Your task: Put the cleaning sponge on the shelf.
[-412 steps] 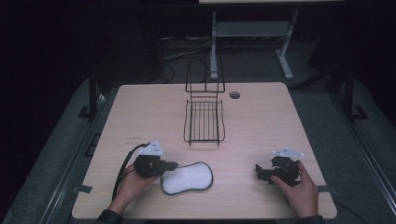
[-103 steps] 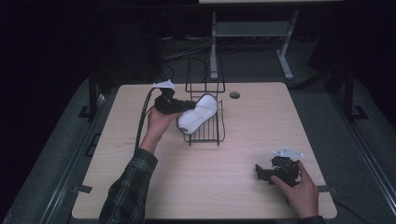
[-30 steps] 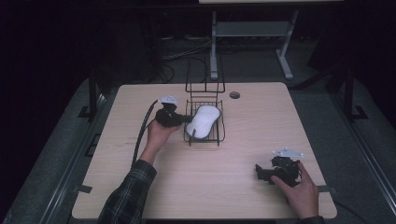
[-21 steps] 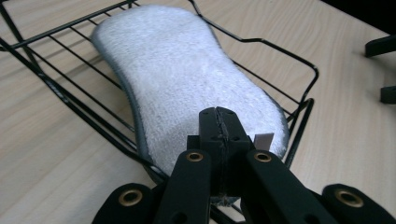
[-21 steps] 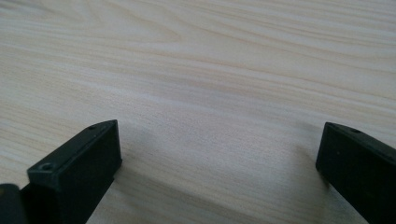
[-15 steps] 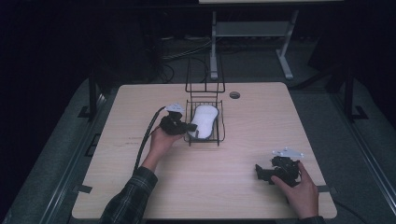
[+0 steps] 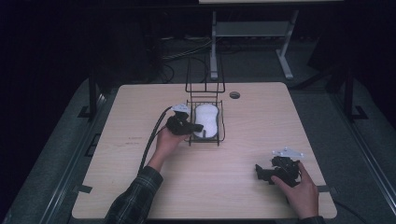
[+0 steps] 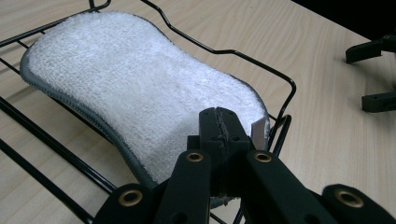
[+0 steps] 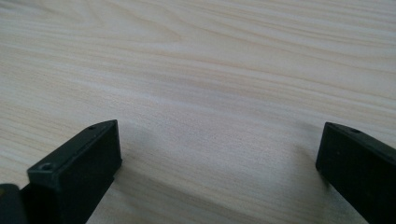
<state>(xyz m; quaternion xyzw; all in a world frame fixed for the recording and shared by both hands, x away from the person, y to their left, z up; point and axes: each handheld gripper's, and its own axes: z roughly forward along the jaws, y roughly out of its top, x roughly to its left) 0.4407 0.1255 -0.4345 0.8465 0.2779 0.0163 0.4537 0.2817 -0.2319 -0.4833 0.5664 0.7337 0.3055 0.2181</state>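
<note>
A white, fluffy cleaning pad (image 7: 207, 119) (image 8: 140, 93) lies flat in the tray of a black wire rack (image 7: 205, 141) (image 8: 281, 91) at the table's middle. My left gripper (image 7: 192, 127) (image 8: 219, 122) reaches in from the rack's left side, jaws pressed together on the pad's near edge. A small white tag sticks out beside the jaws. My right gripper (image 7: 258, 172) (image 9: 217, 154) rests on the bare wood at the front right, jaws wide apart with nothing between them. Its two jaw tips (image 8: 373, 74) also appear far off in the left gripper view.
The rack has a tall wire back (image 7: 204, 77) on its far side. A round cable hole (image 7: 235, 95) sits in the light wood table (image 7: 261, 126) behind the rack. The left gripper's cable (image 7: 152, 140) trails along the forearm.
My left hand has shifted slightly right and nearer, and the pad has come down from a tilt to lie flat in the rack tray. The right hand has kept still.
</note>
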